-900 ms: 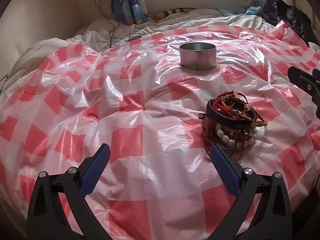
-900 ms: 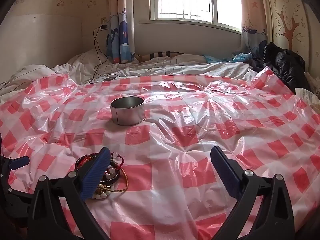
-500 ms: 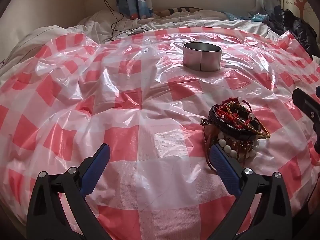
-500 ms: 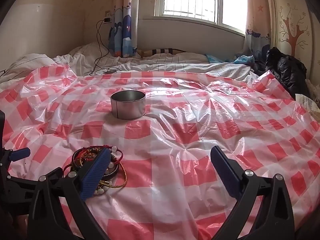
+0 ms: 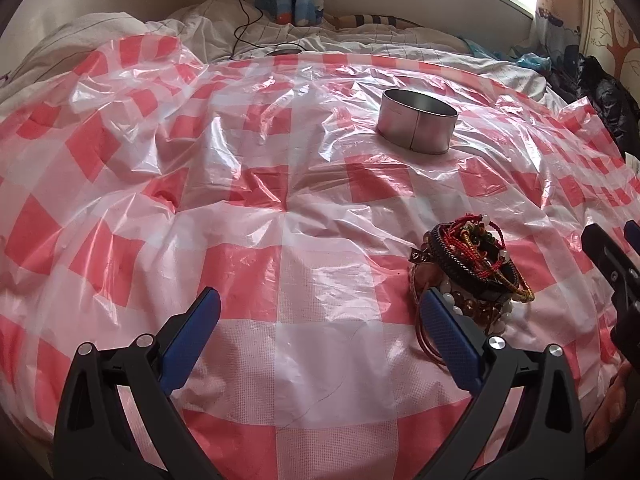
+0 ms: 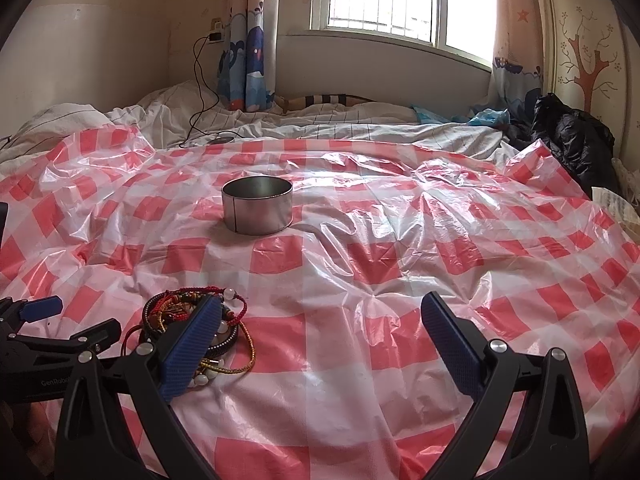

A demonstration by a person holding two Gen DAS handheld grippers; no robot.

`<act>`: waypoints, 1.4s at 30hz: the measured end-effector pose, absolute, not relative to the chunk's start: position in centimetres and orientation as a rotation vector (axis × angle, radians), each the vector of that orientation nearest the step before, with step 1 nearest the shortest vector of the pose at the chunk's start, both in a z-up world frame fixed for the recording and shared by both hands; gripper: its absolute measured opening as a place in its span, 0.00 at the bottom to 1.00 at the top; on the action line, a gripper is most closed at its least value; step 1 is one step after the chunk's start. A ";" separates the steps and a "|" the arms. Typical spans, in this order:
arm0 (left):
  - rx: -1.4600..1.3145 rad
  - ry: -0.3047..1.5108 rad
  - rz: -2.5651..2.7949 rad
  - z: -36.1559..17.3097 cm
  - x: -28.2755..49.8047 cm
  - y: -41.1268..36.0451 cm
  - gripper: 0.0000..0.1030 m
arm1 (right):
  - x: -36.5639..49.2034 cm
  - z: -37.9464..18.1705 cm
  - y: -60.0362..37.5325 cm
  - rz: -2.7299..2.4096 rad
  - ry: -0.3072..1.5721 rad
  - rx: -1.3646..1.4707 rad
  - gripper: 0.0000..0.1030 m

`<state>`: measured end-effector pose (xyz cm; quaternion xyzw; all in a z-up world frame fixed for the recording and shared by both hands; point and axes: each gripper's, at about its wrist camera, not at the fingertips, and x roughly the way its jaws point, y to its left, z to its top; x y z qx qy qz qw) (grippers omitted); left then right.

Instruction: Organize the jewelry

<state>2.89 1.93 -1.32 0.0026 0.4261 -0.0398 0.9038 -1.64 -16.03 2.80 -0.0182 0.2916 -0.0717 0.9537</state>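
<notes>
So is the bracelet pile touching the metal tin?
Apart. The right wrist view shows checked plastic sheet between the bracelet pile and the metal tin.

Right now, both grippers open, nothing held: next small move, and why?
Probably ease the left gripper rightward over the bracelet pile: the pile lies just beyond its right finger, outside the open jaws, and the metal tin is still empty. The right gripper is open too.

bracelet pile [image 5: 472, 272], metal tin [image 5: 418, 126], checked sheet [image 5: 200, 200]
</notes>
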 end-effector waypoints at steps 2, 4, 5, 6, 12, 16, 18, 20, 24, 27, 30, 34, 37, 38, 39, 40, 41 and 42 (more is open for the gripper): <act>-0.007 0.897 -0.078 -1.5 3.1 2.1 0.93 | -1.6 2.7 -16.1 -0.146 0.593 -0.037 0.93; -0.012 0.911 -0.070 -1.8 3.3 2.3 0.93 | -1.6 2.7 -16.1 -0.145 0.592 -0.034 0.93; -0.010 0.914 -0.064 -1.9 3.3 2.3 0.93 | -1.6 2.7 -16.0 -0.145 0.592 -0.031 0.93; -0.006 0.915 -0.062 -1.9 3.3 2.3 0.93 | -1.6 2.7 -16.1 -0.145 0.593 -0.031 0.93; 0.007 0.916 -0.063 -2.1 3.5 2.2 0.93 | -1.7 2.7 -16.4 -0.143 0.594 -0.010 0.93; 0.013 0.922 -0.066 -2.3 3.5 2.0 0.93 | -1.7 2.7 -16.3 -0.144 0.594 -0.011 0.93; 0.012 0.921 -0.066 -2.3 3.5 2.0 0.93 | -1.7 2.7 -16.3 -0.144 0.595 -0.012 0.93; 0.011 0.922 -0.066 -2.3 3.5 2.0 0.93 | -1.7 2.7 -16.4 -0.143 0.595 -0.013 0.93; 0.007 0.921 -0.066 -2.3 3.5 2.0 0.93 | -1.7 2.7 -16.4 -0.143 0.598 -0.014 0.93; 0.007 0.922 -0.067 -2.3 3.5 2.0 0.93 | -1.6 2.6 -16.3 -0.143 0.600 -0.016 0.93; 0.008 0.922 -0.067 -2.3 3.5 2.0 0.93 | -1.6 2.6 -16.3 -0.142 0.604 -0.014 0.93; 0.013 0.927 -0.064 -2.4 3.5 2.0 0.93 | -1.5 2.5 -16.1 -0.140 0.607 -0.014 0.93; 0.018 0.929 -0.063 -2.4 3.5 1.9 0.93 | -1.5 2.4 -16.1 -0.140 0.608 -0.013 0.93; 0.019 0.929 -0.063 -2.4 3.5 1.9 0.93 | -1.5 2.4 -16.0 -0.139 0.609 -0.012 0.93; 0.019 0.929 -0.062 -2.4 3.5 1.9 0.93 | -1.5 2.4 -16.0 -0.139 0.609 -0.012 0.93; 0.018 0.929 -0.063 -2.4 3.5 1.9 0.93 | -1.5 2.4 -16.0 -0.139 0.609 -0.013 0.93; 0.018 0.929 -0.063 -2.4 3.5 1.9 0.93 | -1.5 2.4 -16.0 -0.139 0.609 -0.013 0.93; 0.018 0.930 -0.063 -2.4 3.5 1.9 0.93 | -1.5 2.4 -16.0 -0.140 0.610 -0.013 0.93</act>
